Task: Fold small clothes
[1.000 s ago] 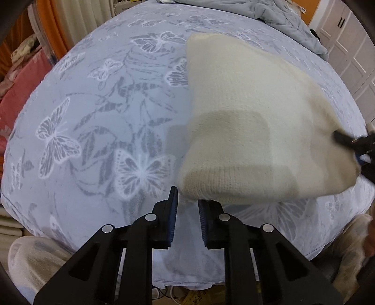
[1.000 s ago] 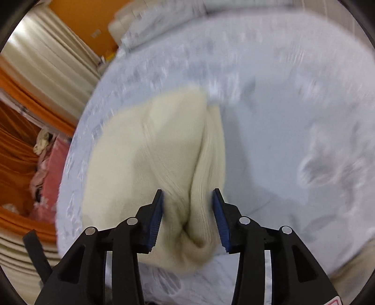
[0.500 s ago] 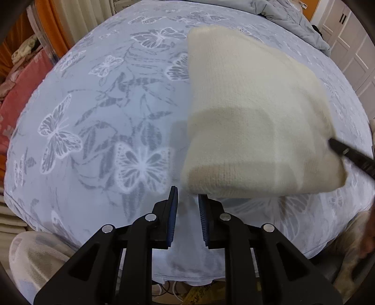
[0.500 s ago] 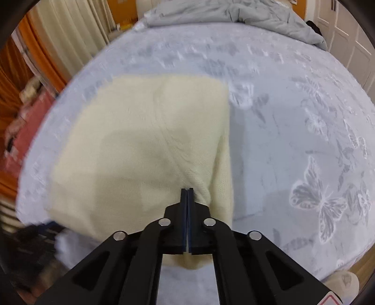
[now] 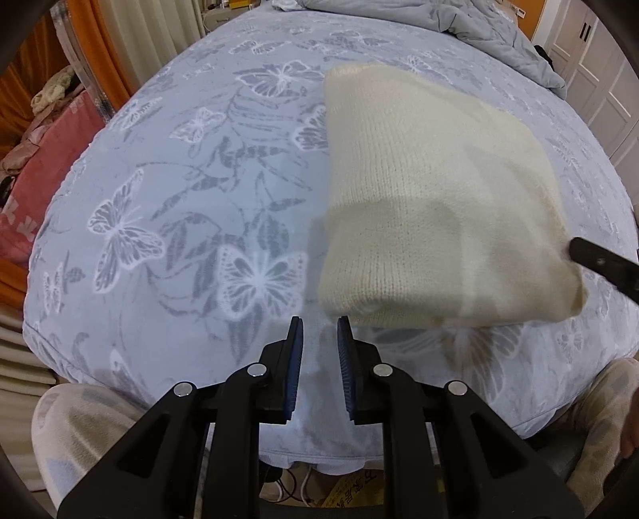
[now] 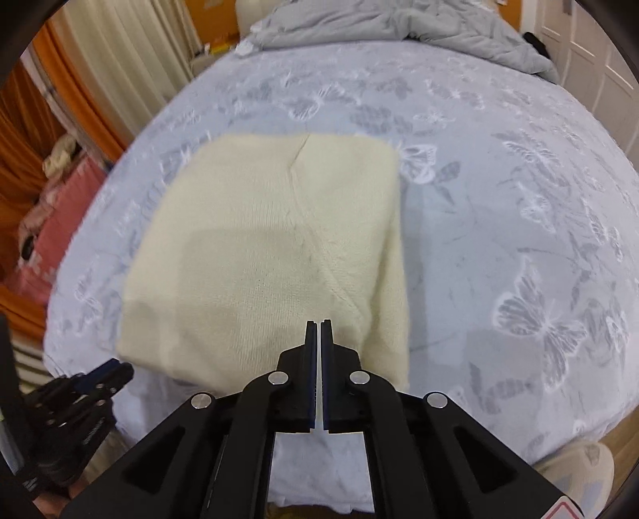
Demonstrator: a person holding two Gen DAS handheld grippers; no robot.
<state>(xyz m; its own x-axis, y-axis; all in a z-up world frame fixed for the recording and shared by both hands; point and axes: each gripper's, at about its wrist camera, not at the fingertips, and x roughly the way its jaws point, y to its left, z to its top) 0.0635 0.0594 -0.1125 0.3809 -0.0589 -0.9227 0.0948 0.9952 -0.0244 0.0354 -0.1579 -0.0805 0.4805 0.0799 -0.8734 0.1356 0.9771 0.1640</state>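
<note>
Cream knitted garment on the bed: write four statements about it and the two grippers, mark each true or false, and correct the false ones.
1. The cream knitted garment lies folded on the butterfly-print bedspread. True.
2. The right gripper has its jaws wide open. False: they are shut, with nothing visibly between them.
3. The left gripper clamps the garment. False: its narrow gap is empty, just short of the garment's edge.
4. A grey duvet is bunched at the bed's far end. True.
</note>
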